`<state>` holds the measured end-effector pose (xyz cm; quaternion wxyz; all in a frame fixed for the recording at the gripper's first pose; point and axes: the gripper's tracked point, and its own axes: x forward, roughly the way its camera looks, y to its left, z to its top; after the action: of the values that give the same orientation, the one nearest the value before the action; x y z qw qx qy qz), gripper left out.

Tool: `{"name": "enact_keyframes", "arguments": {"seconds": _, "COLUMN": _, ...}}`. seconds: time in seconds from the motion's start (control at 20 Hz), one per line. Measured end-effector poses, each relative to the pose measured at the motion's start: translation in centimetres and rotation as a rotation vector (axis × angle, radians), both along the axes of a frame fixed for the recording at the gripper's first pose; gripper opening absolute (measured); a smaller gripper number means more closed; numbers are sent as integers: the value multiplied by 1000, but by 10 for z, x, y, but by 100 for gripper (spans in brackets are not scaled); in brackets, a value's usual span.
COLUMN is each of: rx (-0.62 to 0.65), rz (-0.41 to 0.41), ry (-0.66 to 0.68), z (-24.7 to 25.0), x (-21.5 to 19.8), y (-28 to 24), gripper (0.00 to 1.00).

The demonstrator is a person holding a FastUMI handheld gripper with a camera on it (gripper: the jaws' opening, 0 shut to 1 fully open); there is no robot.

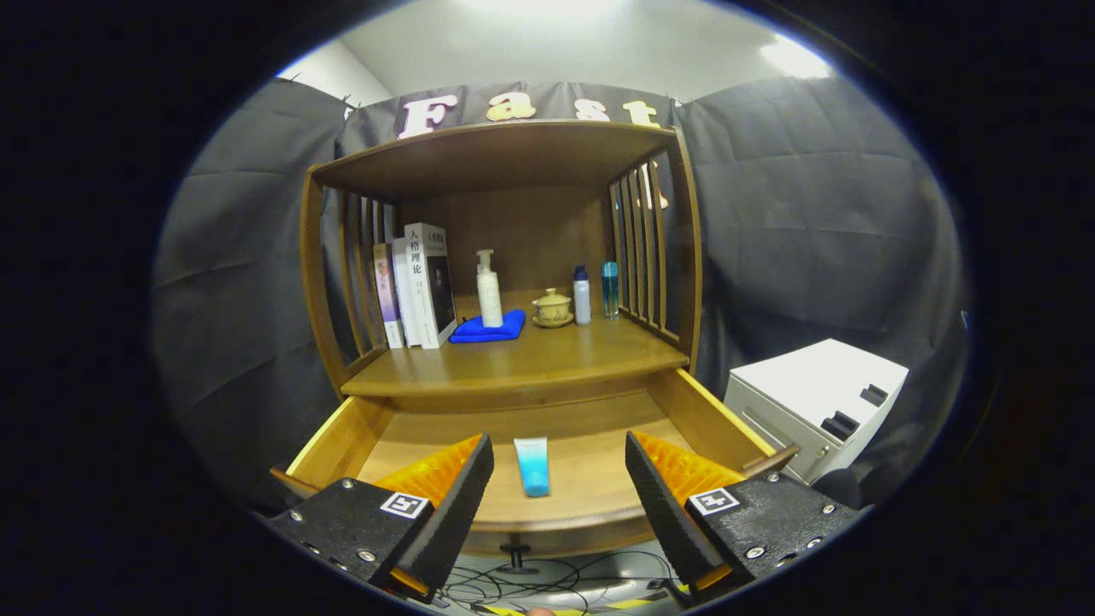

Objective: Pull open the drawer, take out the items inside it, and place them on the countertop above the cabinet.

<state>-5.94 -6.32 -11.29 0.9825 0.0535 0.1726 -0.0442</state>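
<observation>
Your gripper [558, 479] sits wide open at the bottom of the frame, level and aimed straight at the cabinet, holding nothing. The drawer [342, 441] is pulled out in the lower centre, and the blue tube [532, 465] lies flat on its floor, right between your fingers [453, 496] and untouched by either. Above it, mid-frame, the tabletop [522, 359] carries books [417, 284] at left, a white pump bottle [488, 291] on a blue cloth [488, 328], a lidded cup [553, 306], and two small bottles [595, 293]. A white box [817, 402] sits at the right.
</observation>
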Motion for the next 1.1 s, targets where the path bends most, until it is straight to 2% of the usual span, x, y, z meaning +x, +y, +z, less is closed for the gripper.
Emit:
{"name": "enact_keyframes", "arguments": {"seconds": 0.1, "rx": 9, "rz": -3, "ry": -4, "z": 5, "x": 25, "y": 4, "gripper": 95}}
{"name": "enact_keyframes", "arguments": {"seconds": 0.25, "rx": -42, "rz": -41, "ry": 47, "z": 2, "x": 56, "y": -6, "gripper": 95}}
{"name": "enact_keyframes", "arguments": {"seconds": 0.45, "rx": -29, "rz": -41, "ry": 119, "z": -23, "x": 96, "y": 0, "gripper": 95}}
{"name": "enact_keyframes", "arguments": {"seconds": 0.75, "rx": 43, "rz": -96, "ry": 346, "z": -88, "x": 102, "y": -10, "gripper": 95}}
{"name": "enact_keyframes", "arguments": {"seconds": 0.9, "rx": 34, "rz": -119, "ry": 465, "z": -112, "x": 99, "y": -18, "gripper": 95}}
{"name": "enact_keyframes", "arguments": {"seconds": 1.1, "rx": 90, "rz": -102, "ry": 627, "z": -139, "x": 97, "y": 1, "gripper": 94}}
